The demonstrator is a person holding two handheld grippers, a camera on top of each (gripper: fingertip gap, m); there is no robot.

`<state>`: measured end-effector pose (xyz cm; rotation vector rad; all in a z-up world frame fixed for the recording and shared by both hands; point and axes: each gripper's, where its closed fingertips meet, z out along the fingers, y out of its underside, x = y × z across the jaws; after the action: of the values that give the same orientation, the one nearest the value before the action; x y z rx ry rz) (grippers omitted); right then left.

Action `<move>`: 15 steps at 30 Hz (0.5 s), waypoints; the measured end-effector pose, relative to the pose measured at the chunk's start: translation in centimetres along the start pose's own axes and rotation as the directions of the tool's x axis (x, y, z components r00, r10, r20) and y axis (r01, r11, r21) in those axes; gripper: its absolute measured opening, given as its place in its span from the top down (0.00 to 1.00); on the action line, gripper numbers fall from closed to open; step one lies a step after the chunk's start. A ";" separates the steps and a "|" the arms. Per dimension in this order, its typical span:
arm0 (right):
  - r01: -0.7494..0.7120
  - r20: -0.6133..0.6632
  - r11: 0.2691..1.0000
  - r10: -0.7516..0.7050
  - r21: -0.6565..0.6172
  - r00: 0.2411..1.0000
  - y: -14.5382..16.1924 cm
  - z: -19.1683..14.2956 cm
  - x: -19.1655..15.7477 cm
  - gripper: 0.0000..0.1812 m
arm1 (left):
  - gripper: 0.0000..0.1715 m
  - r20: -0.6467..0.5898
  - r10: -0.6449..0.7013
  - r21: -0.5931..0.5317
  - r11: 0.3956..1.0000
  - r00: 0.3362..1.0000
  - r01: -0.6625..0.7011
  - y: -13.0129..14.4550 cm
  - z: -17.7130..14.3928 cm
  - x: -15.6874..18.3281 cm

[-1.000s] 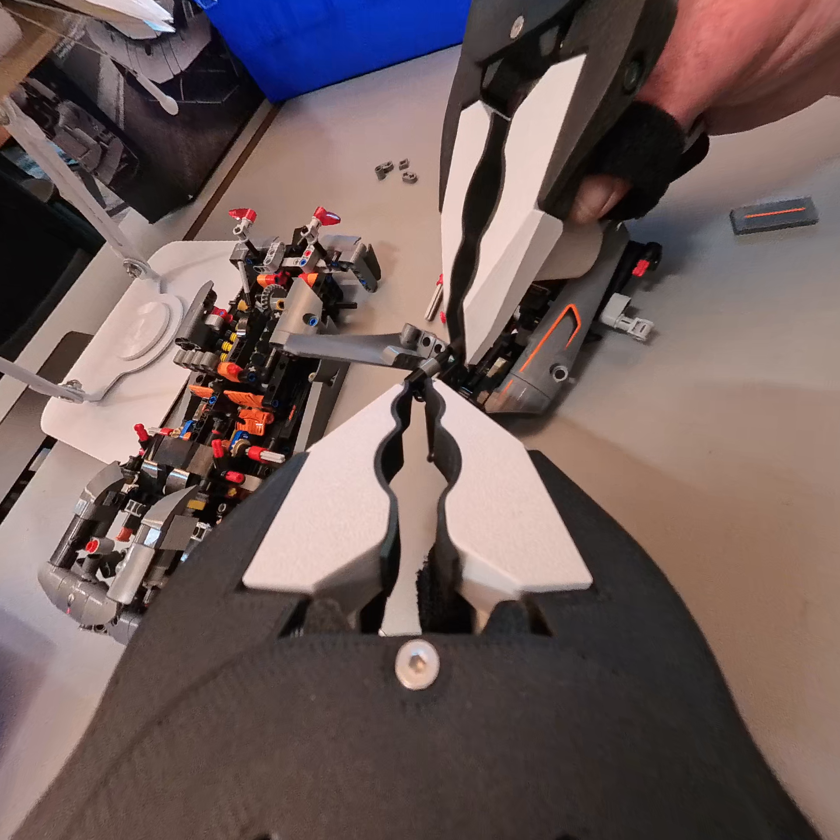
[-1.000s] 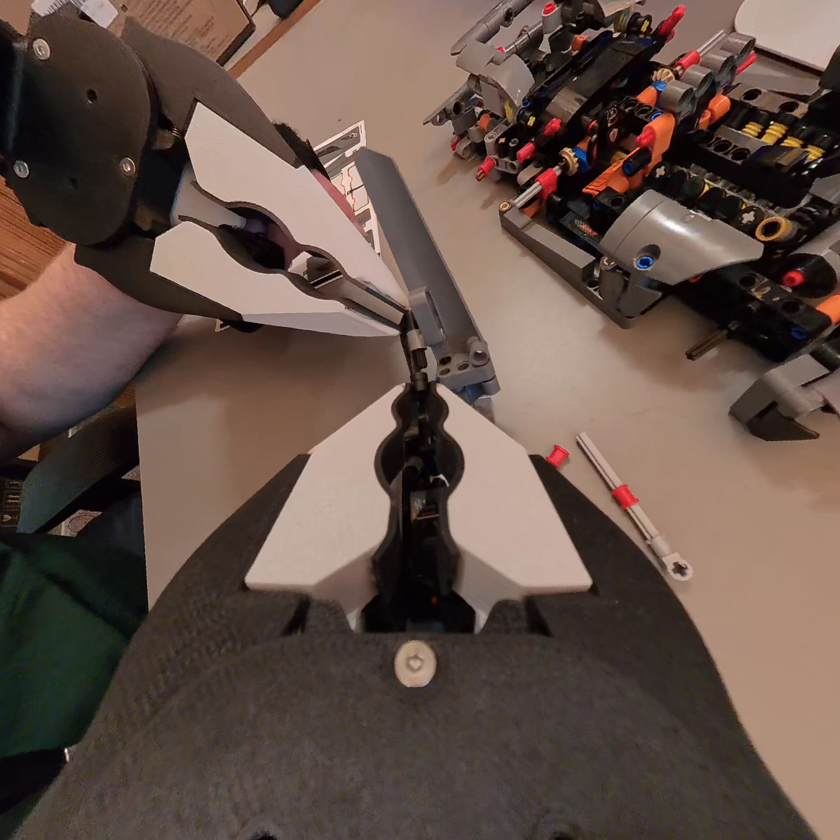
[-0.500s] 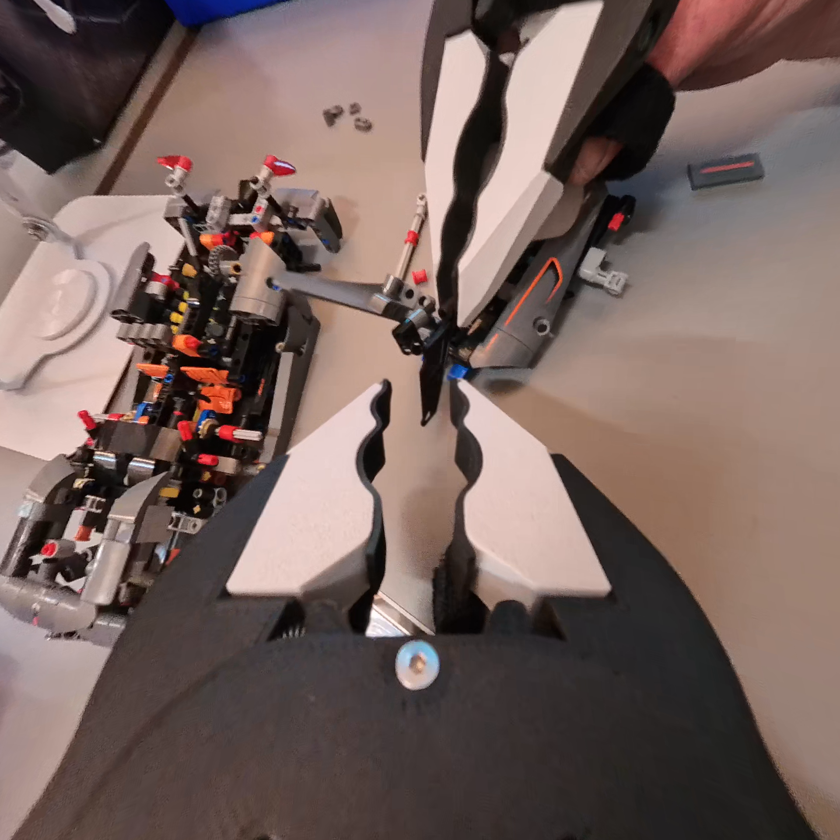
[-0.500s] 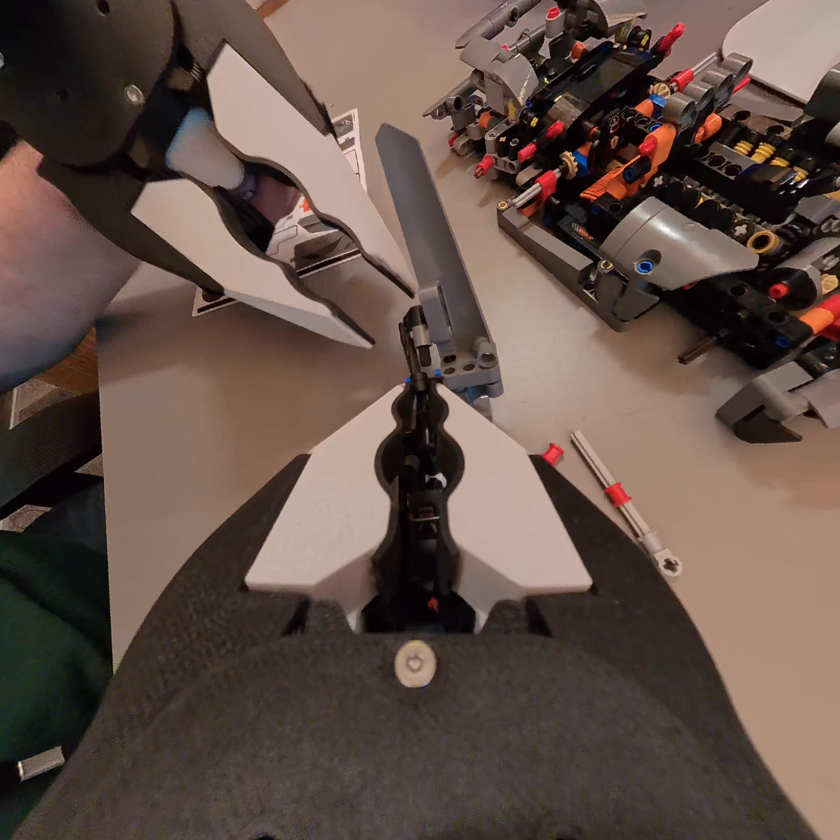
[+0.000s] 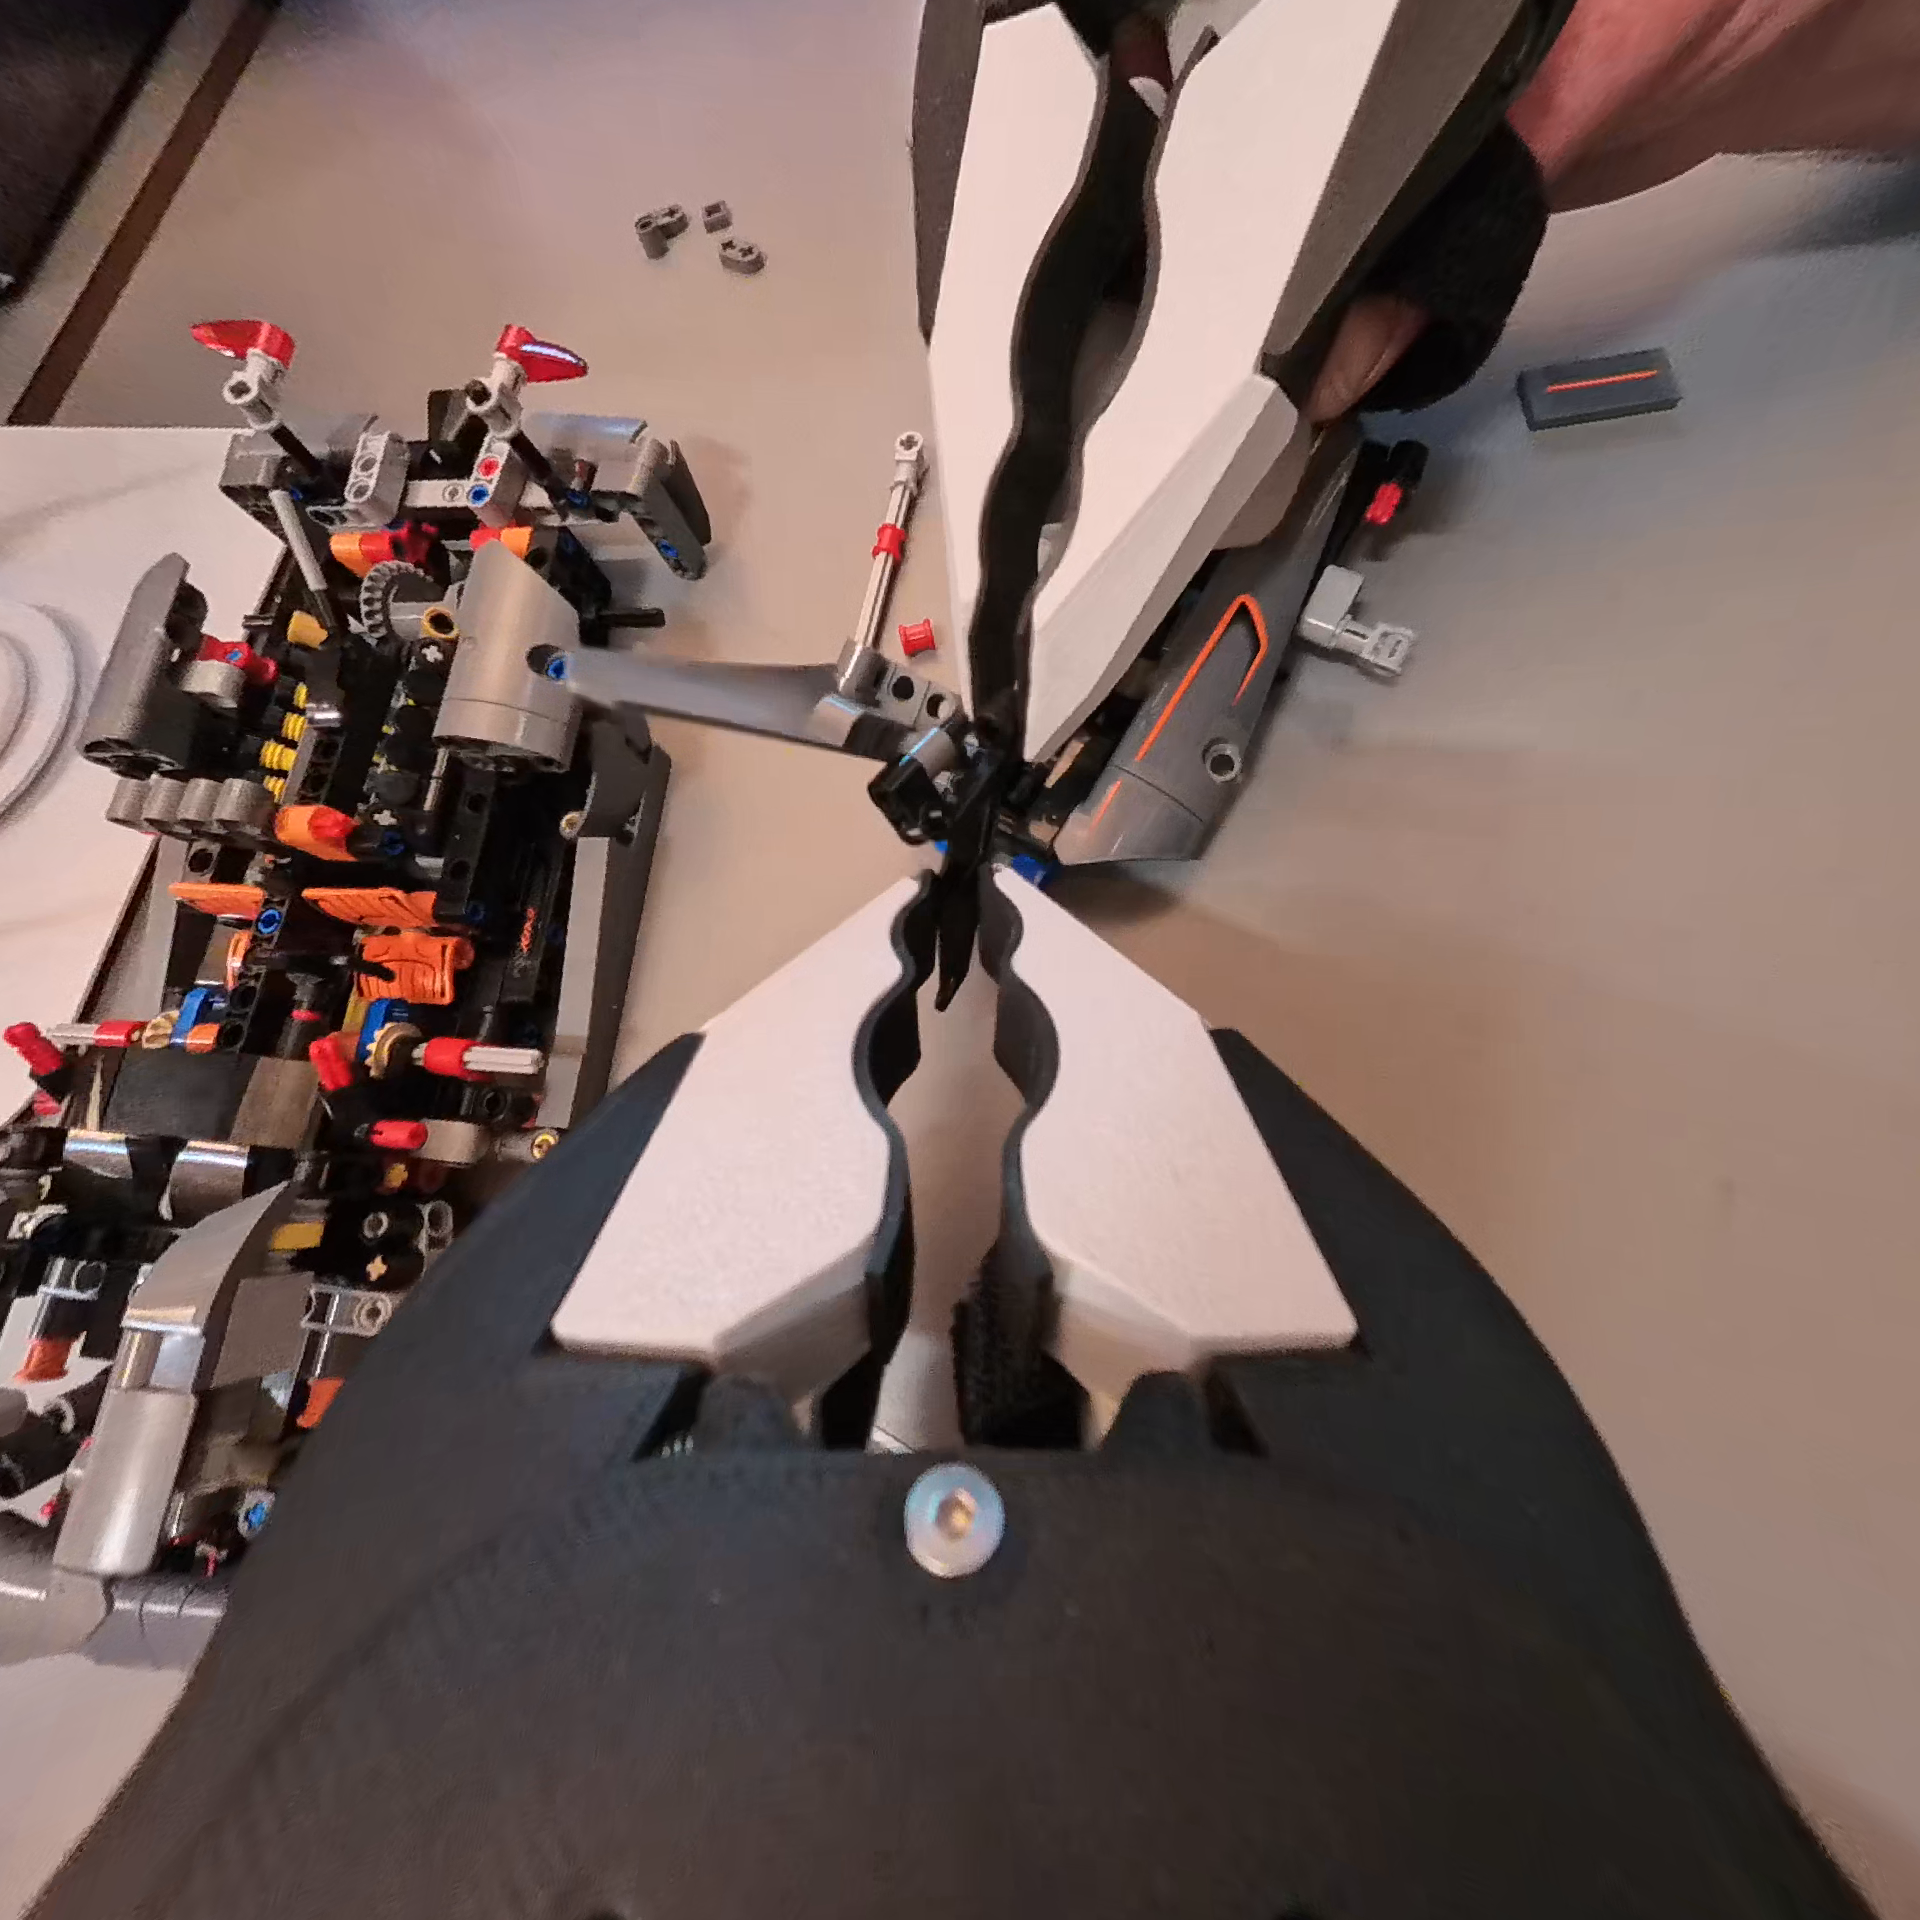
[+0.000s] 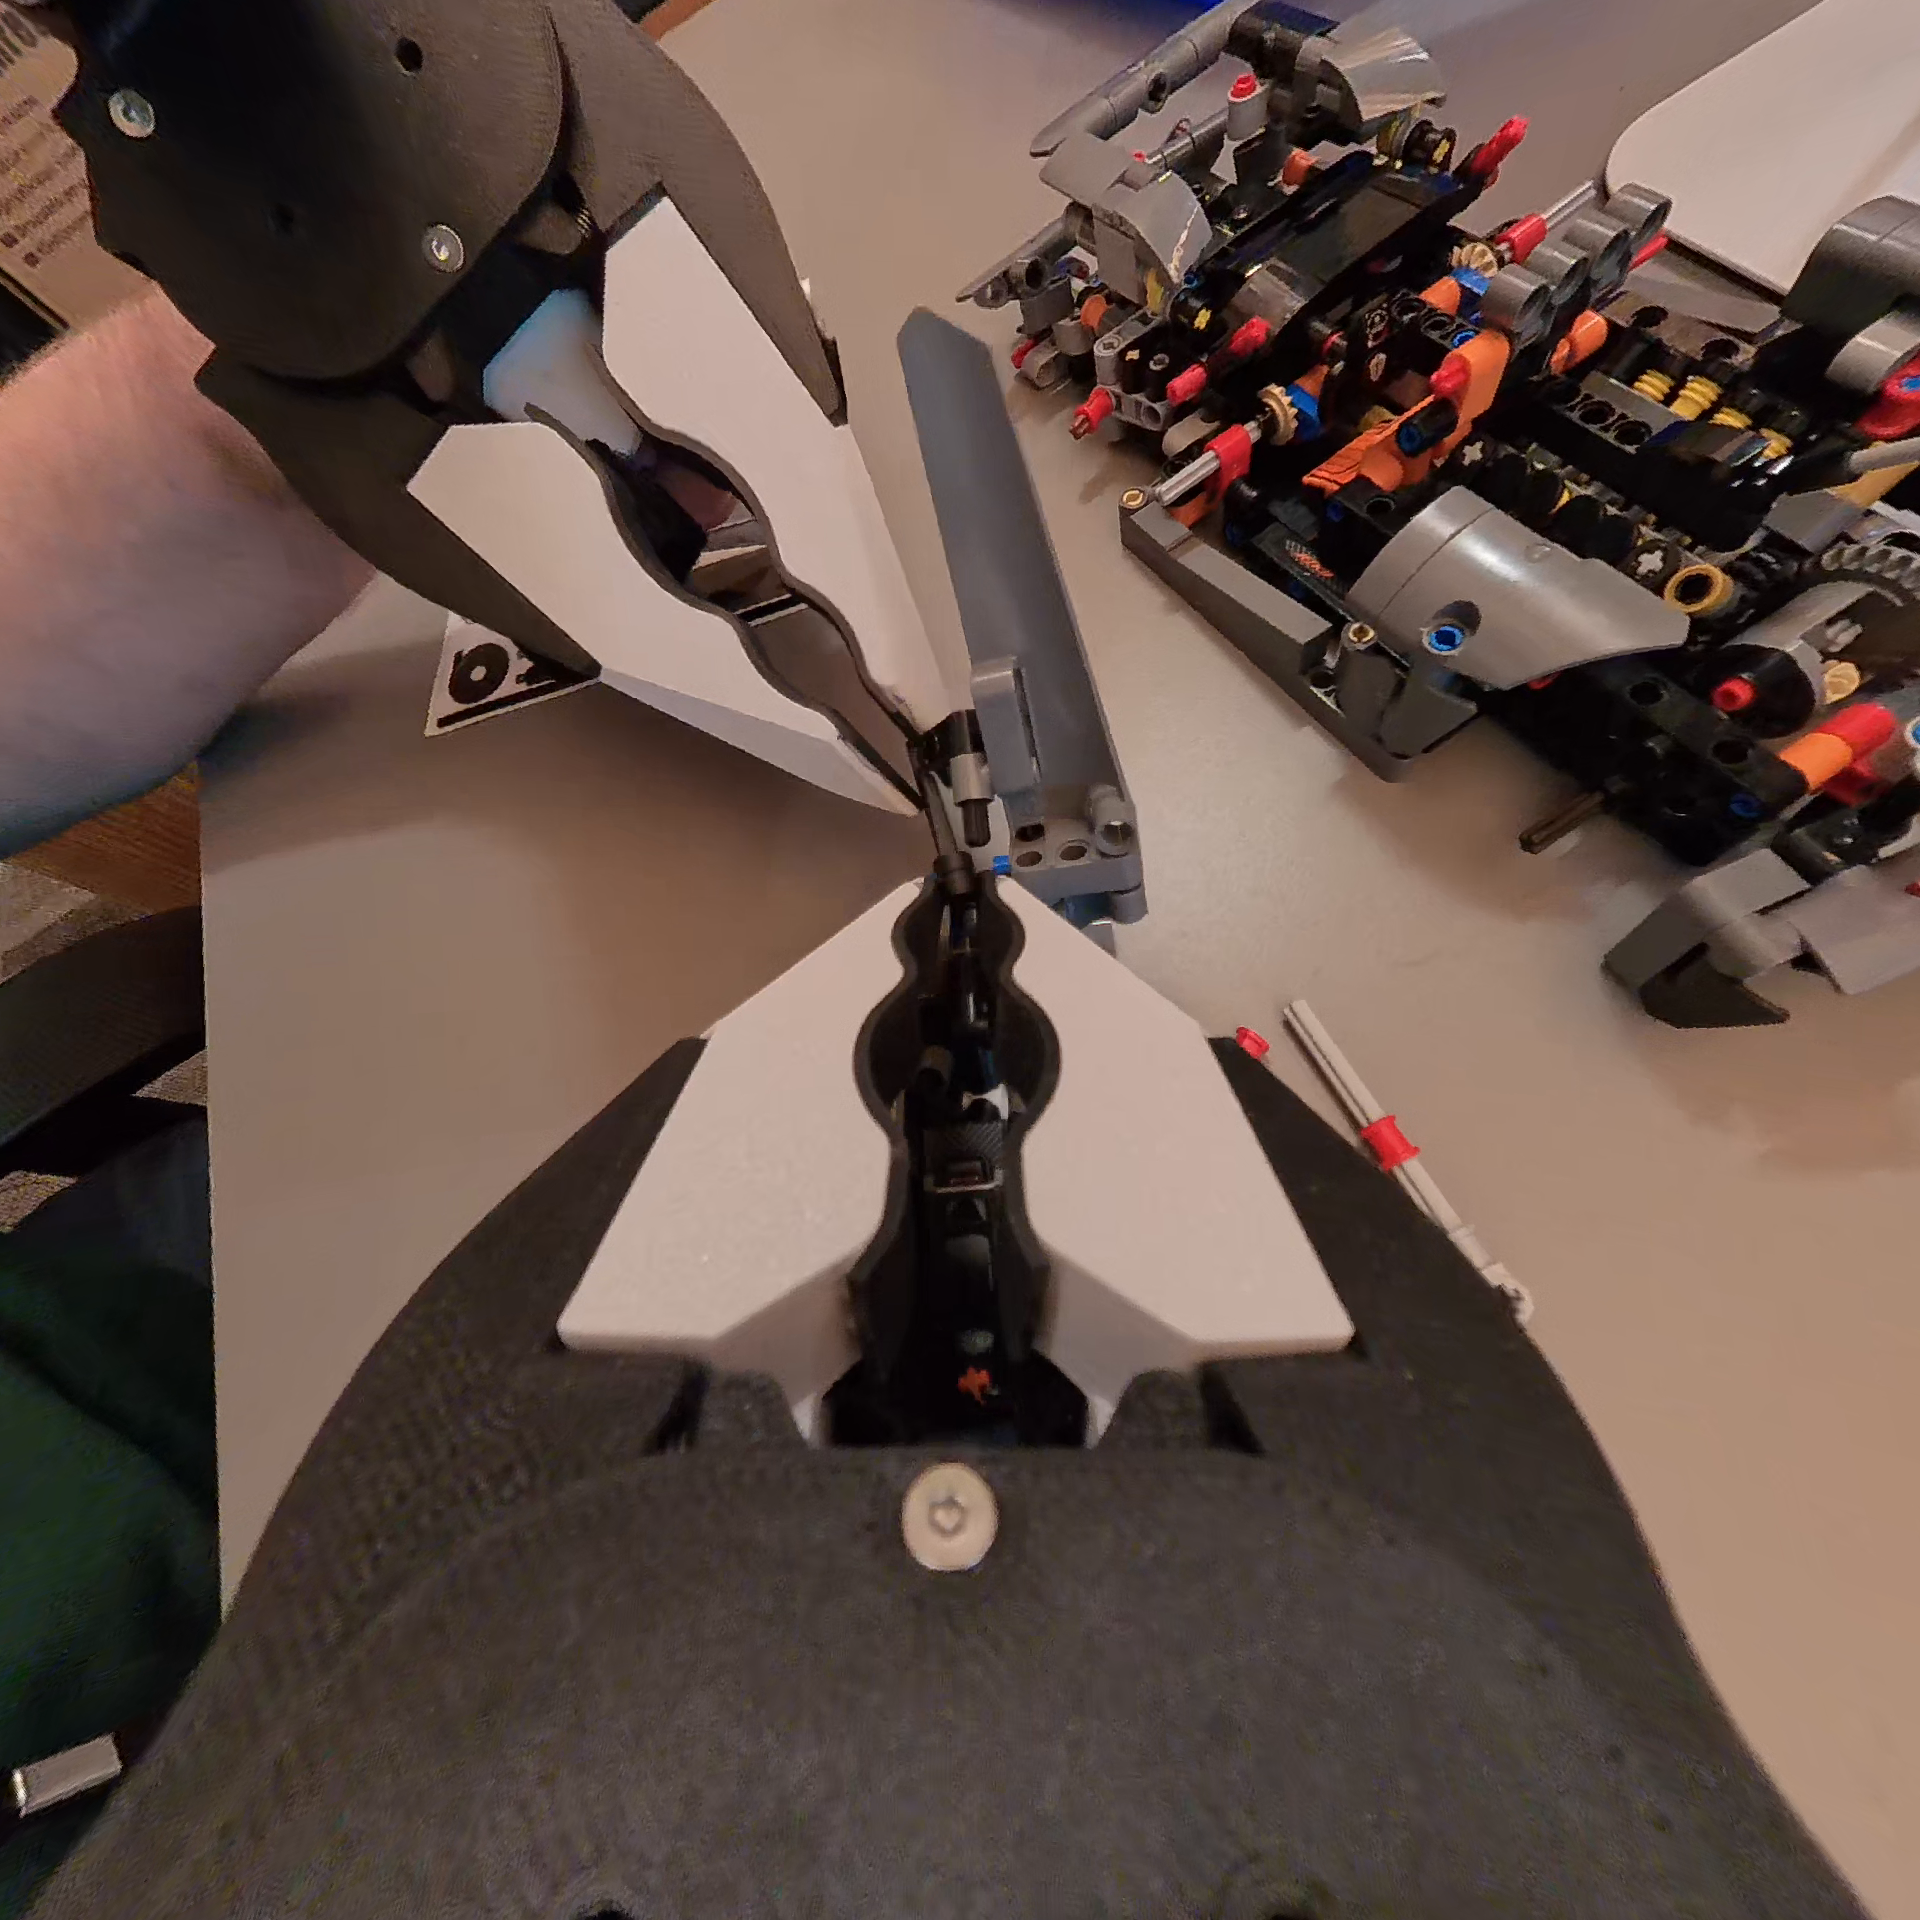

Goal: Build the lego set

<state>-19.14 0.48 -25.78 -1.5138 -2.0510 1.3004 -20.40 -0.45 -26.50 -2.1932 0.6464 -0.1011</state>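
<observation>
Tongs status: right tongs [image 6: 961, 883] are closed on a dark grey lego side-panel assembly with orange striping [image 5: 1195, 717], whose black core fills the gap between the white fingers in the right wrist view. Left tongs [image 5: 961, 888] are nearly closed, tips pinching a thin black lego piece [image 5: 956, 935] at the end of that assembly; whether the grip is firm I cannot tell. The two tongs meet tip to tip at frame centre in both views.

A long flat grey lego blade panel [image 6: 997, 540] sticks out from the joint, lying on the beige bench [image 6: 520, 987].

The large grey, black and orange lego technic chassis [image 5: 343, 831] sits at left in the left wrist view, partly on a white board [image 5: 62, 520].

Loose on the bench: a grey axle with a red bush [image 5: 888, 540], a small red bush [image 5: 916, 636], three small grey connectors [image 5: 707, 234] at upper centre, a dark tile with an orange line [image 5: 1595, 387] at upper right.

No containers visible.
</observation>
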 end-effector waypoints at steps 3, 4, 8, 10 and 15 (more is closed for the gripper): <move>0.016 -0.010 1.000 -0.016 -0.002 1.000 0.0 -0.1 0.1 0.97 | 0.99 -0.014 0.004 -0.001 1.000 1.000 -0.004 0.0 0.2 0.0; 0.027 -0.015 1.000 -0.027 -0.007 1.000 0.0 -0.3 0.1 0.96 | 1.00 -0.019 0.002 0.004 1.000 1.000 -0.002 -0.1 0.3 0.1; 0.096 -0.027 0.995 -0.097 -0.037 0.995 0.1 -0.9 0.0 0.93 | 1.00 -0.038 -0.007 0.027 1.000 0.999 0.008 -0.4 0.5 0.2; 0.152 -0.017 0.987 -0.153 -0.056 0.988 0.0 -1.4 -0.1 0.92 | 1.00 -0.039 -0.002 0.018 1.000 0.999 0.003 -0.3 0.5 0.0; 0.313 0.019 0.945 -0.312 -0.100 0.950 -0.7 -2.5 0.7 0.86 | 1.00 -0.081 0.011 -0.002 1.000 0.997 -0.012 -0.1 0.3 -0.1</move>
<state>-18.16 2.30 -24.07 -1.1593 -2.2753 1.0906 -20.38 -0.10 -26.56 -2.1963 0.7043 -0.1840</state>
